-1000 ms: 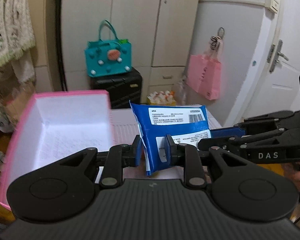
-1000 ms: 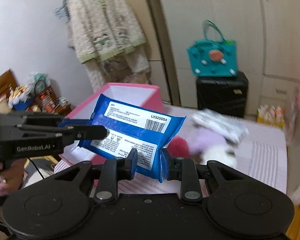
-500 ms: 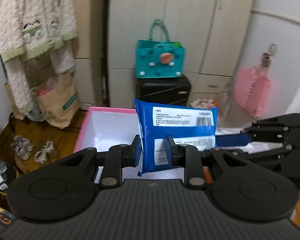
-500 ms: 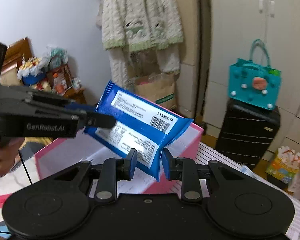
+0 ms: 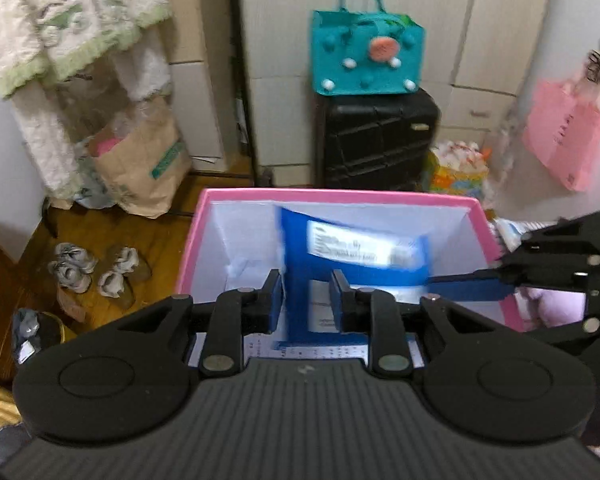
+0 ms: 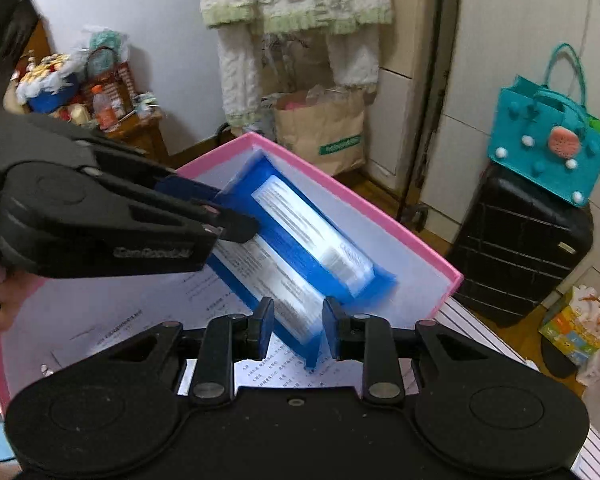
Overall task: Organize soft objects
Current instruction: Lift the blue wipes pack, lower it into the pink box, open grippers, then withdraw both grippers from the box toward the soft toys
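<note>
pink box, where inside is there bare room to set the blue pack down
The pink-rimmed white cardboard box holds nothing but printed paper sheets on its floor, apart from the blue plastic pack held over its far end. The near-left floor stands bare. It is crowded at the pack's two ends, where the left tool and right tool grip it.

blue pack (image 5: pixel 352 256) label blurred, perhaps unreadable

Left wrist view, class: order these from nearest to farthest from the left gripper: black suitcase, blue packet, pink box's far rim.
1. blue packet: clamped in the left gripper, over the box.
2. pink box: its far rim lies just beyond the packet.
3. black suitcase: behind the box, against the cupboards, under a teal bag.
</note>
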Tool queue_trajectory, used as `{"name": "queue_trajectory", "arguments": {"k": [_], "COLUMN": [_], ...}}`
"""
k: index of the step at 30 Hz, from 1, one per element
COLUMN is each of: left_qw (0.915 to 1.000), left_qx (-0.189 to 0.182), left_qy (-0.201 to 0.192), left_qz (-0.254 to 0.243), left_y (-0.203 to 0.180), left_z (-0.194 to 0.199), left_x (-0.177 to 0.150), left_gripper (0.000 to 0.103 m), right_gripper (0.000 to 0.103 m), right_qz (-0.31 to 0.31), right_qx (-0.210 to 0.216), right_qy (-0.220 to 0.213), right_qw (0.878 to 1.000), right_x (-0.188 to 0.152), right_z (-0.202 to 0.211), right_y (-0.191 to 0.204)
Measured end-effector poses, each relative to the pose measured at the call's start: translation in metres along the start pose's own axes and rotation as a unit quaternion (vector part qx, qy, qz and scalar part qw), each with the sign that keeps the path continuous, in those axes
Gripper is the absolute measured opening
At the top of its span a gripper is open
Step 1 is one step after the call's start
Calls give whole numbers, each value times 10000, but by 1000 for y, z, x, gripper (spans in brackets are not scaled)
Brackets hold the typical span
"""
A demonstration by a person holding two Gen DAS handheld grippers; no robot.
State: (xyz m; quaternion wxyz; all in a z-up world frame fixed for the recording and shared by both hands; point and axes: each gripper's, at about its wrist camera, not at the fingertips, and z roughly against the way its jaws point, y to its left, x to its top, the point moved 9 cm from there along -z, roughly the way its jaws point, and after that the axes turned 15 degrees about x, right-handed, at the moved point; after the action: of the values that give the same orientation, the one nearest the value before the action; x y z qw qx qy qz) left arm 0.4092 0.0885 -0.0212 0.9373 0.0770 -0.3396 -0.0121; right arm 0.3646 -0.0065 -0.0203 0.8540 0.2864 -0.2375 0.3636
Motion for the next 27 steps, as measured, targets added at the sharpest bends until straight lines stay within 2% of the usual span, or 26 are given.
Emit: {"name": "queue_trajectory", "arguments": {"k": [3,4,9,13,16,21,27], "left_qw": [9973,9973,9997,9998,9995,9983,9968], "left_qx": [-515,-493,-68,74,39,81,-84], "left_qy": [520,547,212,6,-97,-342,-493], "left_qz": [43,43,-134,-190,-302,-467,-624], "left_y": [-12,-15,-14,-11,-14,-12,-16], "left_z": [-9,-12,-10,1,19,58,109], "left_x": [-7,-8,-7,-4,-7,-17,-30], "left_gripper": [19,20,20,20,25,42,46], "right_gripper": [30,30,29,29,30,31,35], "right_qz": [105,101,-103,-280,-300,-320,-124], "right_qx": [-37,-59,-75,120,160,232,84], "right_qy": [136,175,111,-74,-144,-242,-398], "right_qw": [9998,9998,9999,9995,9993,9989,9991], "right_x": [1,0,-10,-11,-17,-30,-46], "right_z": [-7,-9,-1,21,44,79,115], "right_y": [2,1,-11,-6,4,24,48]}}
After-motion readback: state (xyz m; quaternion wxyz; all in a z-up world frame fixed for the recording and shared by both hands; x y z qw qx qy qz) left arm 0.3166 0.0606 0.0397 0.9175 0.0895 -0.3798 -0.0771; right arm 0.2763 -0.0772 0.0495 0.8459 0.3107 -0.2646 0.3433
